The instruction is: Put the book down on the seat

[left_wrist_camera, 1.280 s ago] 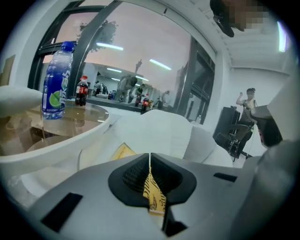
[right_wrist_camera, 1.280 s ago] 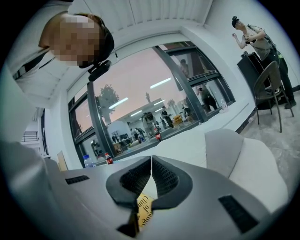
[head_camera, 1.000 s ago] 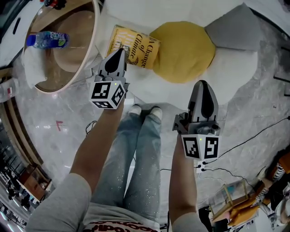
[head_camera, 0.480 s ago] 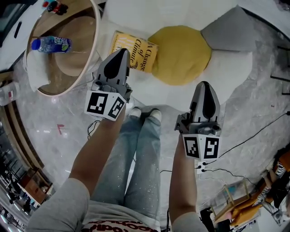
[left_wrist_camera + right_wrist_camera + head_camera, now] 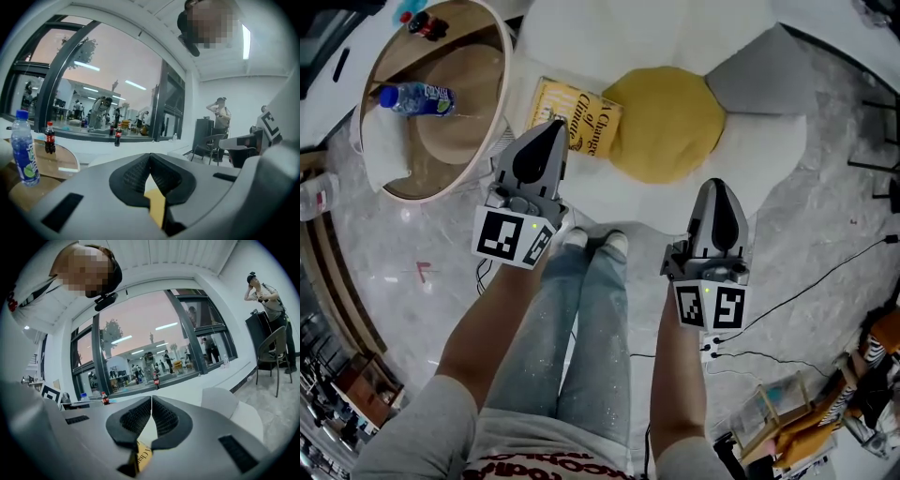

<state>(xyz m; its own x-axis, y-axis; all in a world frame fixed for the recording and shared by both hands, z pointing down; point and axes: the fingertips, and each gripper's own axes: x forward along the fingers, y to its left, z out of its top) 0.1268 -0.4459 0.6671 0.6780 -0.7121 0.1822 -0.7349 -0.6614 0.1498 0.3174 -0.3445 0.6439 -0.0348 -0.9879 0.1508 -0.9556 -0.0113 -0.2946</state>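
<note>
Book [image 5: 577, 114] — yellow cover, dark lettering — flat on white seat [image 5: 581, 178].

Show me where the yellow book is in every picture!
Head view: book lies upper middle on the white seat, beside the yellow cushion.
Left gripper view: a yellow patch under the shut jaws, probably it.
Right gripper view: bottom middle, under the shut jaws, print showing.
Shared landmark: the water bottle on the round table.

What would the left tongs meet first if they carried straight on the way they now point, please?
Most likely the yellow book lying on the white seat, just past the left tongs' tips, though depth is unclear.
</note>
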